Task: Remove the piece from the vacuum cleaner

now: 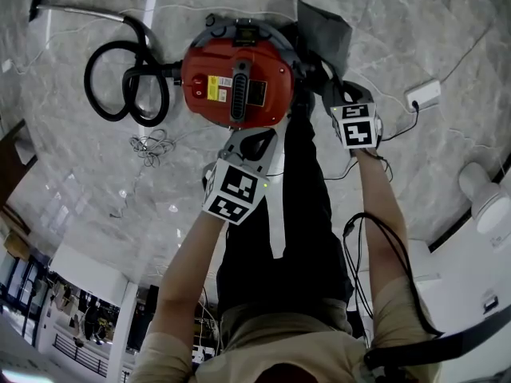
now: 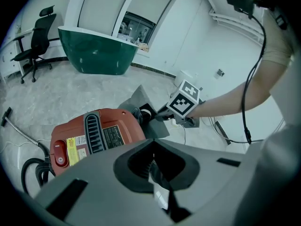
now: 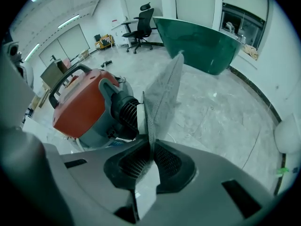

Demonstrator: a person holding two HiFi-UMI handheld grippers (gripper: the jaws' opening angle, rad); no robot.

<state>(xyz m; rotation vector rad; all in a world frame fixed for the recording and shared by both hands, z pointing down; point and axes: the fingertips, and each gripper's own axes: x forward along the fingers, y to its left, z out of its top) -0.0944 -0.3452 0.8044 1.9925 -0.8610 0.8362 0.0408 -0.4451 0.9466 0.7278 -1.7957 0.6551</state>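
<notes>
Your left gripper [image 2: 153, 150], jaws together and empty, hovers near the vacuum cleaner [image 1: 215, 64]. Your right gripper [image 3: 150, 147] clamps the grey mesh piece [image 3: 163, 92].

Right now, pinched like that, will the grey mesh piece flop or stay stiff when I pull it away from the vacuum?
Probably fairly stiff: the grey mesh piece stands upright from the right gripper without sagging. Likely light, since it looks thin and perforated. Held only by one edge, it might pivot in the jaws.
</notes>
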